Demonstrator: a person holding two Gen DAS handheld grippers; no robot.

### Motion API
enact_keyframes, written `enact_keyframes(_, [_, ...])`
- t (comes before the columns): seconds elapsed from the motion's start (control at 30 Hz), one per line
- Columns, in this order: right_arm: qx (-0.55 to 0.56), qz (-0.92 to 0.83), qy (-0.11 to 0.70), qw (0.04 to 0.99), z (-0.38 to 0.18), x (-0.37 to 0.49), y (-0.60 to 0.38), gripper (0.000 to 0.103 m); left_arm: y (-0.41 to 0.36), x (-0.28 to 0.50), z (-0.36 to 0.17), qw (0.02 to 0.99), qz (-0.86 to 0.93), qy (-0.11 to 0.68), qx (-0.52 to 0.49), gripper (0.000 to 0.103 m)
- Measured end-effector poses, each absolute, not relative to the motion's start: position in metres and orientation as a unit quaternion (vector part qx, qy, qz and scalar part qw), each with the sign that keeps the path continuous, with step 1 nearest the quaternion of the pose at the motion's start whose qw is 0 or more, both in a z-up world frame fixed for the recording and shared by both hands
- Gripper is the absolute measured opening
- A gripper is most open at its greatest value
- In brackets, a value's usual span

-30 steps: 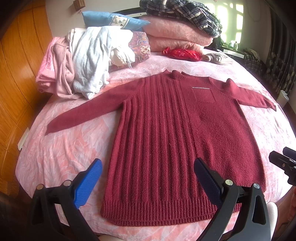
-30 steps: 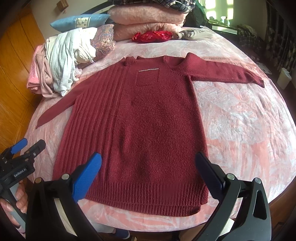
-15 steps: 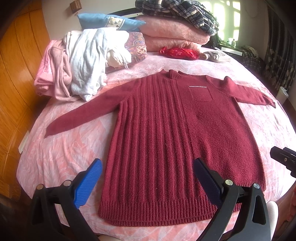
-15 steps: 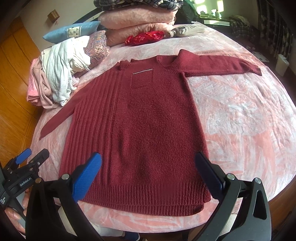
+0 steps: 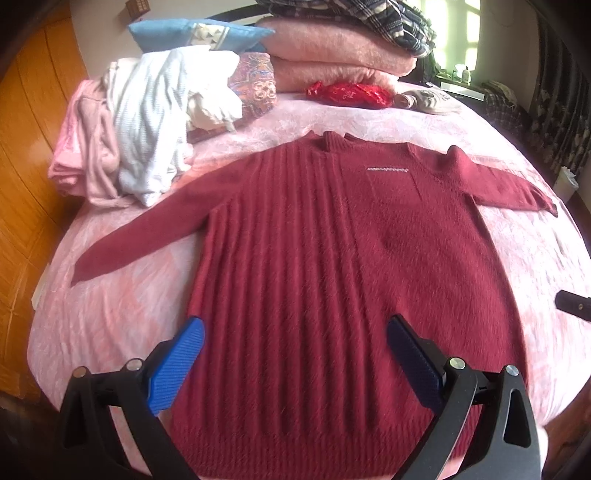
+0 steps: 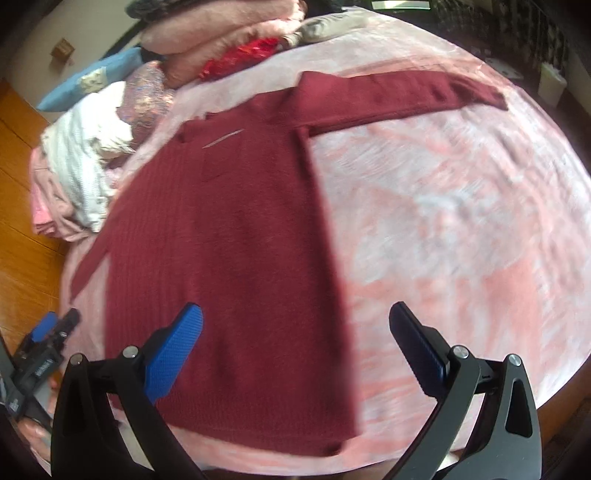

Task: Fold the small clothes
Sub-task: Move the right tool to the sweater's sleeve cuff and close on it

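A dark red knitted sweater (image 5: 332, 258) lies flat on the pink bedspread (image 5: 122, 306), collar away from me, both sleeves spread outwards. My left gripper (image 5: 295, 354) hovers open over its lower ribbed half, nothing between the blue pads. In the right wrist view the sweater (image 6: 229, 236) looks blurred and tilted. My right gripper (image 6: 295, 343) is open above the sweater's lower right side edge, holding nothing. The right sleeve (image 6: 399, 96) stretches to the far right. The left gripper (image 6: 44, 354) shows at the left edge, a hand holding it.
A heap of white and pink clothes (image 5: 147, 129) sits at the bed's far left. Folded pink blankets (image 5: 332, 51), a blue pillow (image 5: 192, 33) and a red bundle (image 5: 351, 94) line the back. Orange wood panelling (image 5: 22, 184) runs along the left.
Both grippers have moved forward over the sweater, hiding more of its hem. The right wrist view has swung and tilted to the right and is now motion-blurred. Both stay open.
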State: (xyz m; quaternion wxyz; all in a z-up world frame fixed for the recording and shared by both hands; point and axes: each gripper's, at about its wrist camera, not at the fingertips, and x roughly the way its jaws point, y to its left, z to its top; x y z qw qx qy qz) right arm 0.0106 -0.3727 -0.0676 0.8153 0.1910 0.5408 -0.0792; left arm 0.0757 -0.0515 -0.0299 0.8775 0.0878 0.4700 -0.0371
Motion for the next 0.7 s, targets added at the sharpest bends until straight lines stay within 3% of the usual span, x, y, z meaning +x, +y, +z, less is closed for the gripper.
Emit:
enact_keyframes(0.17, [0.172,-0.159,0.604,0.762,-0.084,0.066,-0.483,0.1,-0.094,0.133,-0.035,0.877,-0.045,0.471,0.077,0.099])
enact_keyframes(0.47, [0.264,-0.234,0.578,0.736,-0.116,0.131,-0.673,0.1,-0.211,0.253,-0.058,0.878,-0.07,0.47,0.058,0.099])
enact_keyframes(0.7, [0.3,-0.216,0.577,0.728,-0.146,0.169,-0.734,0.1,-0.287,0.312,-0.099,0.862,-0.085,0.496,0.056,0.099])
